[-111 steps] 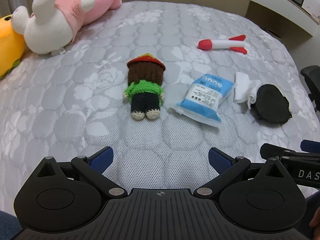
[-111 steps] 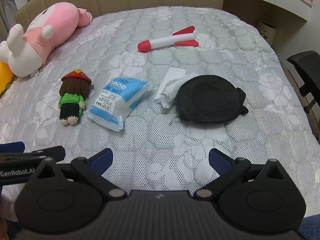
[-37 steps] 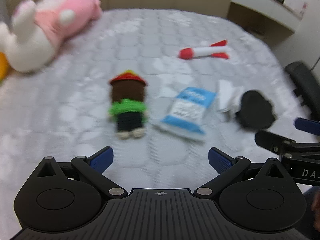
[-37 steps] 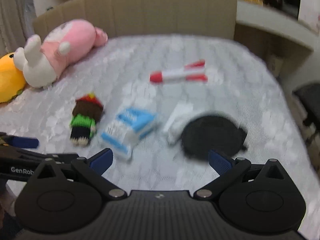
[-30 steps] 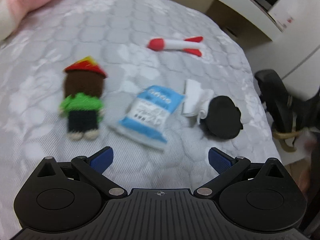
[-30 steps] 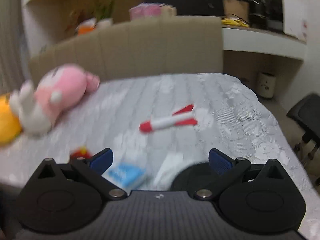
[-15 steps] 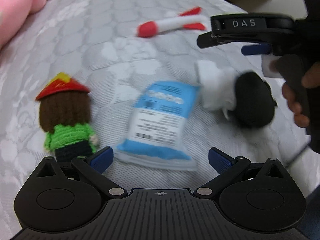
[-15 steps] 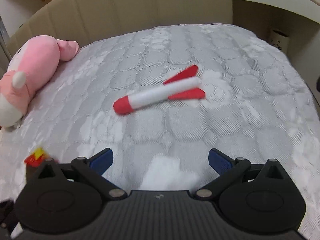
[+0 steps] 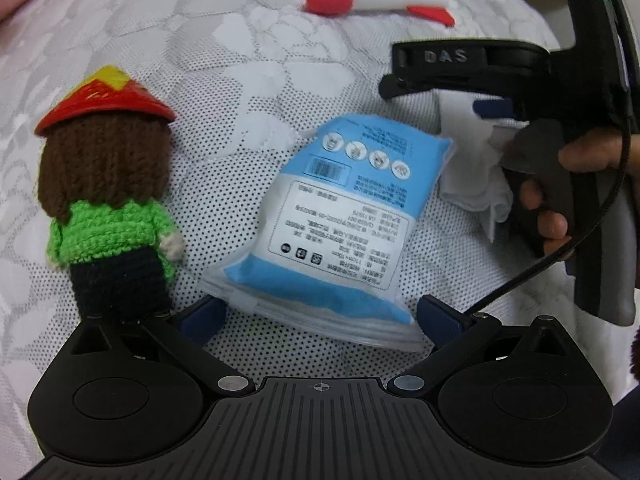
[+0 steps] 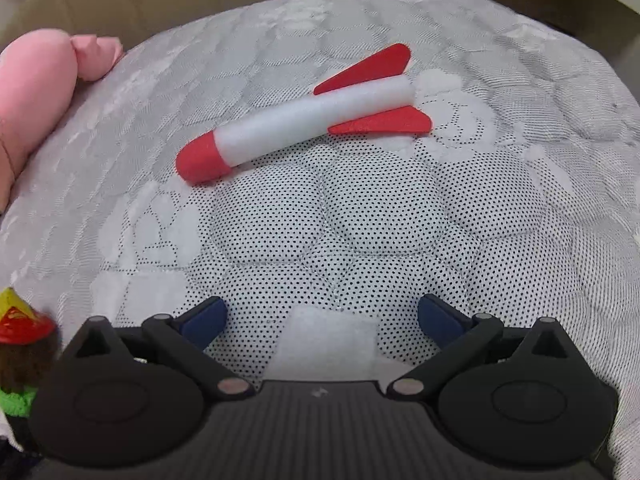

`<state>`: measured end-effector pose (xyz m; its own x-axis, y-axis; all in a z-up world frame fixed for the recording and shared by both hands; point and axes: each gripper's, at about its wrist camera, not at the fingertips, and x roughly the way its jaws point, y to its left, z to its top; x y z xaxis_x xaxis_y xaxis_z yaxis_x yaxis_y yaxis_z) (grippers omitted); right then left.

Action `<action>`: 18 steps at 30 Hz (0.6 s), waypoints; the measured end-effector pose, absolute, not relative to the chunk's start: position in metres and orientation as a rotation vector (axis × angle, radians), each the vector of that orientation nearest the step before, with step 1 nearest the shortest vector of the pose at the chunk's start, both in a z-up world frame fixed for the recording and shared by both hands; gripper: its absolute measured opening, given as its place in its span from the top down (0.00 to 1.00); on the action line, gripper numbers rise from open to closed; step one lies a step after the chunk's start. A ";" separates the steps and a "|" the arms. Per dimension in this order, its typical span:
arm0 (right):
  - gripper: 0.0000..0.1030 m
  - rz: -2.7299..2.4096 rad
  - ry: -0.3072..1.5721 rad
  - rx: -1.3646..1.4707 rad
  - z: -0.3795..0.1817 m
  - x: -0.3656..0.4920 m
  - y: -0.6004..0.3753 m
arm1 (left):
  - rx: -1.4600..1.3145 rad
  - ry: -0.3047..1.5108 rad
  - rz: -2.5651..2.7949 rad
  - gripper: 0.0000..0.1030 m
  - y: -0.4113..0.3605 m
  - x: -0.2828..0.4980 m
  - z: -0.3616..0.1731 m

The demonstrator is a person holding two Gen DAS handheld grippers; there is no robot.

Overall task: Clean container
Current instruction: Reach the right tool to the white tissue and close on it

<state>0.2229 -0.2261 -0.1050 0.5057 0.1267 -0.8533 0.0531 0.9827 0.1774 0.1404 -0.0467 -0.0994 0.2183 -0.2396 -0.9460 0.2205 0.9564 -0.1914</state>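
Blue wipes pack point(image 9: 340, 216) lies between the spread left gripper point(image 9: 320, 314) fingers, near end just inside. Right gripper point(image 10: 320, 320), also spread, hovers over a white cloth point(image 10: 326, 340). Judged step: reaching for cleaning supplies; next, close on the pack squarely.

Both wrist views look low across the bed point(image 9: 248, 60), sharing the foam rocket point(image 10: 304, 124).

Colours on grey-white quilted mattress point(image 10: 360, 232) w/ black dot mesh.
Blue-white wipes pack point(image 9: 340, 216); crochet doll point(image 9: 108, 192): red-yellow hat, brown hair, green top, black trousers; red-white foam rocket point(image 10: 304, 128); pink plush point(image 10: 36, 96).
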 end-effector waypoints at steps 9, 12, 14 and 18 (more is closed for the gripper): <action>0.18 0.150 0.991 0.070 -0.087 0.210 -0.226 | -0.033 1.259 -0.310 0.00 -0.033 0.138 -0.085; 0.10 0.159 0.918 0.132 -0.051 0.194 -0.249 | -0.009 1.227 -0.318 0.00 -0.028 0.135 -0.078; 0.13 0.116 0.942 0.185 -0.045 0.183 -0.259 | 0.007 1.206 -0.324 0.00 -0.026 0.133 -0.073; 0.40 0.082 1.080 0.229 -0.070 0.171 -0.258 | 0.005 1.172 -0.336 0.00 -0.018 0.134 -0.061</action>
<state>0.1708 -0.2582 -0.0700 0.4706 0.1777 -0.8643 0.0453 0.9733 0.2249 0.1337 -0.0179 -0.0614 0.3439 -0.2564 -0.9033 0.2613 0.9501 -0.1702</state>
